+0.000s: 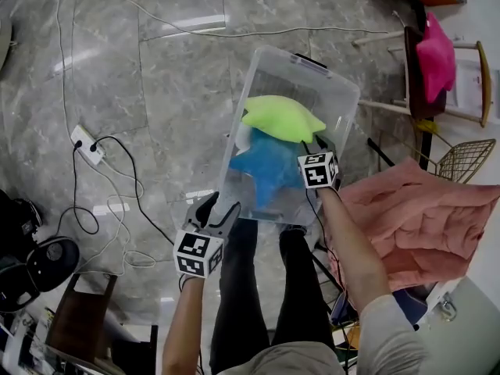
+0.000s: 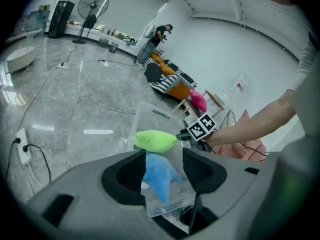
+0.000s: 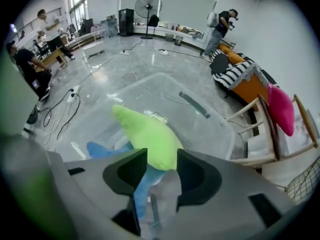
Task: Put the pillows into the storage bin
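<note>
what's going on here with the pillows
A person with a gripper in each hand stands over the clear storage bin on the floor. The right gripper is closed on a corner of the green pillow, which sits on top of the blue pillow inside the bin. The left gripper is open at the bin's near corner. A pink pillow lies on a chair nearby.

Head view overhead, both gripper views share bin (image 1: 312, 92)

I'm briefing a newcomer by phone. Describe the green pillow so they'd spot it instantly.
On the grey marble floor stands a clear storage bin. Inside, a star-shaped lime-green pillow lies atop a blue pillow. It alone is green, and uppermost.
</note>
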Action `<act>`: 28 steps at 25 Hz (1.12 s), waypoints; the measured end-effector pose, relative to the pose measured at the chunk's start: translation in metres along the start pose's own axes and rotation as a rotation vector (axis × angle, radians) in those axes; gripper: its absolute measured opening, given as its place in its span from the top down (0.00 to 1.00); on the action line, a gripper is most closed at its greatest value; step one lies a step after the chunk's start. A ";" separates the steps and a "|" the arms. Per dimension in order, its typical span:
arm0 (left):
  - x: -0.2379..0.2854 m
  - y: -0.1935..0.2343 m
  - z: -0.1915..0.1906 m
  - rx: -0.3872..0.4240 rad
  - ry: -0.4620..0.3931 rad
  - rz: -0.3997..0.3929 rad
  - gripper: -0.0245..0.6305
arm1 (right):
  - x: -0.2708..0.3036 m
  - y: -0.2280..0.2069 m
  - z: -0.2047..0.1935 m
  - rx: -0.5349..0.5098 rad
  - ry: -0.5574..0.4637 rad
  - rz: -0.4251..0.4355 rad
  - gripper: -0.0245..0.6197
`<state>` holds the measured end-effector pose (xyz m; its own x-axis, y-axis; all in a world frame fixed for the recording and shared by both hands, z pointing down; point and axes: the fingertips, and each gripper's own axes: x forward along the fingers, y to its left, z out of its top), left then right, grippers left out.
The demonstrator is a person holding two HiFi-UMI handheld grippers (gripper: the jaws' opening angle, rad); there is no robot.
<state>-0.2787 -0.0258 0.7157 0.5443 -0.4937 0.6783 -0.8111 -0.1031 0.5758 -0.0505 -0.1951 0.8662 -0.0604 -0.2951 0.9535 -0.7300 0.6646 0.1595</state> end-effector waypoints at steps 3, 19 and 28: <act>0.003 -0.013 -0.001 0.013 -0.001 -0.015 0.61 | -0.015 0.009 -0.013 -0.044 -0.006 0.047 0.66; -0.017 -0.105 -0.012 0.118 -0.033 -0.006 0.61 | -0.166 0.028 -0.036 0.274 -0.288 0.163 0.64; -0.094 -0.198 -0.050 0.118 -0.096 0.053 0.61 | -0.322 0.075 -0.098 0.184 -0.392 0.248 0.64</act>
<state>-0.1582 0.0845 0.5607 0.4813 -0.5806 0.6567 -0.8609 -0.1725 0.4786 -0.0191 0.0176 0.5964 -0.4727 -0.4026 0.7839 -0.7672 0.6257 -0.1412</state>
